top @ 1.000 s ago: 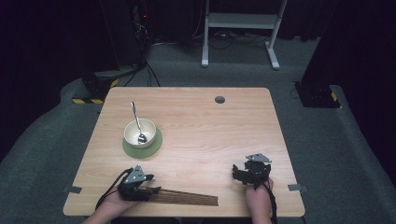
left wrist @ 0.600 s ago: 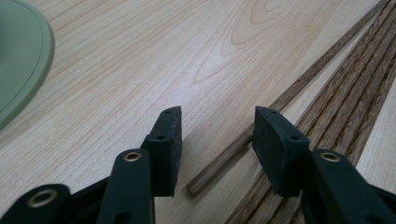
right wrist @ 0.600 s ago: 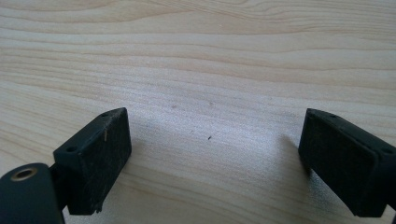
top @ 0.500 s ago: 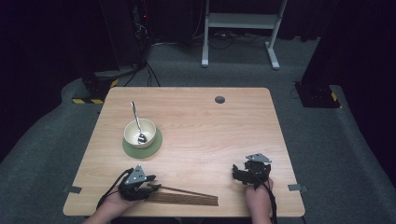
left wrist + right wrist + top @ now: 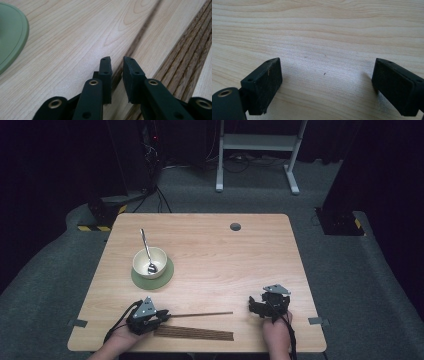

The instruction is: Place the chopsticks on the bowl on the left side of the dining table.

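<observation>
The left gripper (image 5: 162, 315), jaws just closing, pinches one chopstick (image 5: 202, 314) at lower left; its long axis runs rightward toward the open right gripper (image 5: 260, 306), above the remaining bundle (image 5: 195, 333).

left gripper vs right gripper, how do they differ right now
The left gripper has just been closing its jaws, which now stand narrow on a thin dark stick. The right gripper has its jaws wide apart with nothing between them. The left gripper sits beside the bundle of sticks, while the right gripper is over bare table. Both are hand-held and low near the table's front edge.
</observation>
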Tool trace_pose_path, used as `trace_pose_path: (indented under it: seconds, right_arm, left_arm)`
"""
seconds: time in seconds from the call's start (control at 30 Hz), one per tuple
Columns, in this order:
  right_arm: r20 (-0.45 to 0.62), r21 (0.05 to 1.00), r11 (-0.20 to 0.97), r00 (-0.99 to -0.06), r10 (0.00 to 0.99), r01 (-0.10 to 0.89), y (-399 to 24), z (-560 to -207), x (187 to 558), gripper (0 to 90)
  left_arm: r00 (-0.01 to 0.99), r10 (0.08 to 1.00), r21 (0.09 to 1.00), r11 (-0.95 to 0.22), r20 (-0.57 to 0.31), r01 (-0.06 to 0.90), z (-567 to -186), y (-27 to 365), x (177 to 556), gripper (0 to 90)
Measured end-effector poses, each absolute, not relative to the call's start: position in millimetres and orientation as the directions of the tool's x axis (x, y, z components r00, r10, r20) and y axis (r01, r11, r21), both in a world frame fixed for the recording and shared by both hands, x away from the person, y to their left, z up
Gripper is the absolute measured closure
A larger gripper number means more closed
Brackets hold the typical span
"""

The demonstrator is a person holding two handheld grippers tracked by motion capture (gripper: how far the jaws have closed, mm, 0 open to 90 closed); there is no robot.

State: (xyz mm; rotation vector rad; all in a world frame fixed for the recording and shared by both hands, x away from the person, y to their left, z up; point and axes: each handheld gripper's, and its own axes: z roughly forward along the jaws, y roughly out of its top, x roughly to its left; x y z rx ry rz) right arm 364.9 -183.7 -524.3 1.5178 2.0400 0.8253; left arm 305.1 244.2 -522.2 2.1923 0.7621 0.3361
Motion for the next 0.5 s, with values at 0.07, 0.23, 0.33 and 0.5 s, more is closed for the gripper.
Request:
trace_pose_path:
  seconds: [0.07, 0.23, 0.33, 0.5]
  right_arm:
    - [-0.013, 0.702, 0.209, -0.282, 0.959, 0.68, -183.7, -524.3, 364.9, 8.9]
    - [-0.013, 0.702, 0.211, -0.285, 0.959, 0.68, -183.5, -524.3, 364.7, 9.1]
    - [-0.013, 0.703, 0.214, -0.29, 0.957, 0.678, -182.4, -524.4, 364.3, 9.0]
    - [-0.012, 0.702, 0.218, -0.295, 0.955, 0.678, -182.2, -524.3, 364.2, 9.0]
  left_arm:
    - [0.779, 0.627, 0.749, -0.509, -0.015, 0.424, -522.6, 248.0, 306.4, 81.6]
    - [0.769, 0.639, 0.752, -0.502, -0.01, 0.427, -523.2, 252.5, 307.7, 83.7]
    - [0.757, 0.653, 0.755, -0.503, 0.014, 0.421, -523.6, 249.8, 307.1, 78.6]
    - [0.745, 0.665, 0.759, -0.508, 0.045, 0.407, -524.2, 245.0, 308.2, 69.2]
